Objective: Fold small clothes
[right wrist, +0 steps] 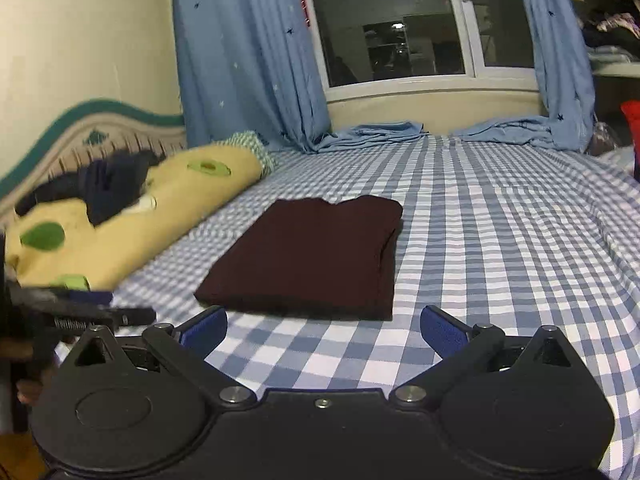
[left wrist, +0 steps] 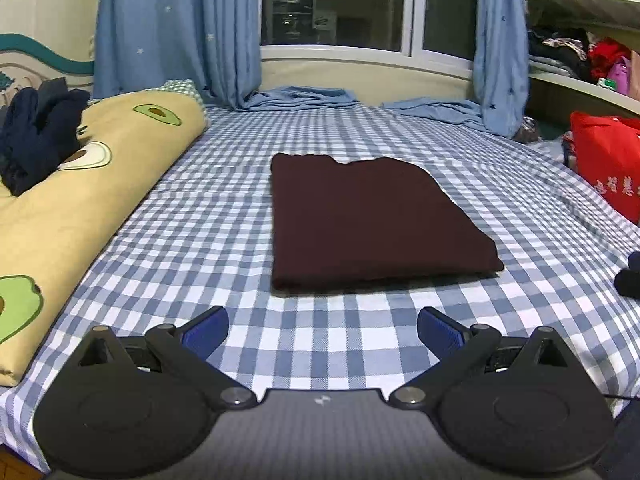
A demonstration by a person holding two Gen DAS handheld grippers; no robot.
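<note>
Maroon garment [left wrist: 368,220] lies folded into a flat rectangle mid-bed [left wrist: 520,240], clear of every edge. Left gripper [left wrist: 322,330] and right gripper [right wrist: 323,330] hang over the near edge, jaws spread, nothing between them. Judgement: fold looks complete; lift away cleanly, no snagging the near hem.

Folded maroon garment [left wrist: 372,220] on checked bedsheet [left wrist: 208,232], left gripper [left wrist: 322,330] open

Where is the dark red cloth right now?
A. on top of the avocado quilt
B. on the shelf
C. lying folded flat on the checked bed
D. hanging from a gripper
C: the cloth lies folded on the bed, both grippers open and clear of it.
</note>
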